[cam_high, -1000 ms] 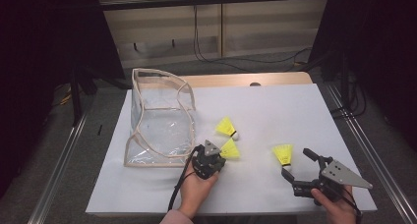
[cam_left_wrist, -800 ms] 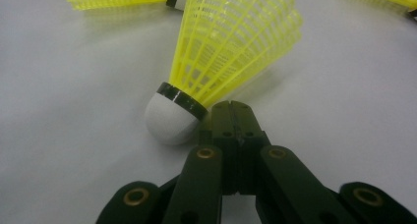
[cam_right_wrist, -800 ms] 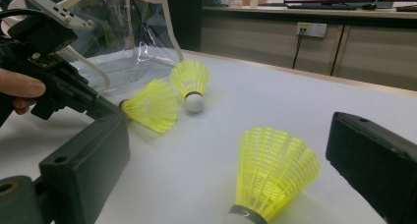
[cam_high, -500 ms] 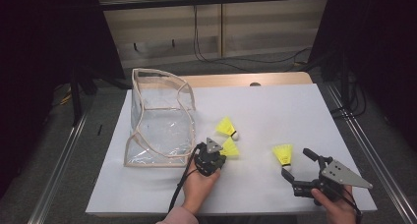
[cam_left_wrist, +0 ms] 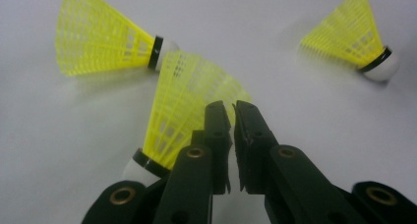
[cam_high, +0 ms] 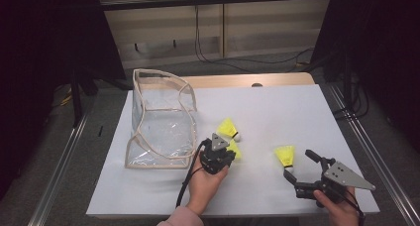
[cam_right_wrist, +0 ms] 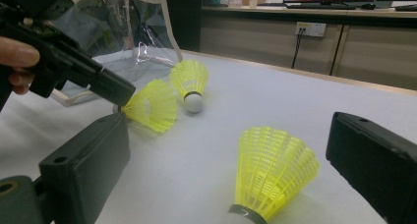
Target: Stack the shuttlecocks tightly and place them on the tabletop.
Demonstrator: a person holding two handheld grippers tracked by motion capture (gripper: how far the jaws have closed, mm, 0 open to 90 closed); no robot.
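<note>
White board (cam_high: 277, 107) on a wooden table, dim lab around it, cabinets and cables along the back wall.

Clear soft bag (cam_high: 161, 122) with beige trim stands open at the board's left side.

Three yellow shuttlecocks on the board:
- the held shuttlecock (cam_left_wrist: 189, 106): left gripper (cam_high: 218, 154) is on it, just right of the bag's near corner. In the left gripper view the jaws sit nearly together with the edge of the yellow skirt pinched between them, cork (cam_left_wrist: 135, 170) low left, beside the gripper body. Jaws have just been easing open a touch, with the skirt between them; it looks like the pads are gripping it, but the contact point is partly hidden by the jaw tips.
- second shuttlecock (cam_high: 229, 129): lying on the board just behind the held one, cork toward the right.
- third shuttlecock (cam_high: 286, 157): well apart to the right, skirt up, cork toward the person.

Right gripper (cam_high: 297, 165): near the board's right front corner, jaws wide apart. In the right gripper view the third shuttlecock (cam_right_wrist: 273, 172) sits between the two jaws, touching neither.
</note>
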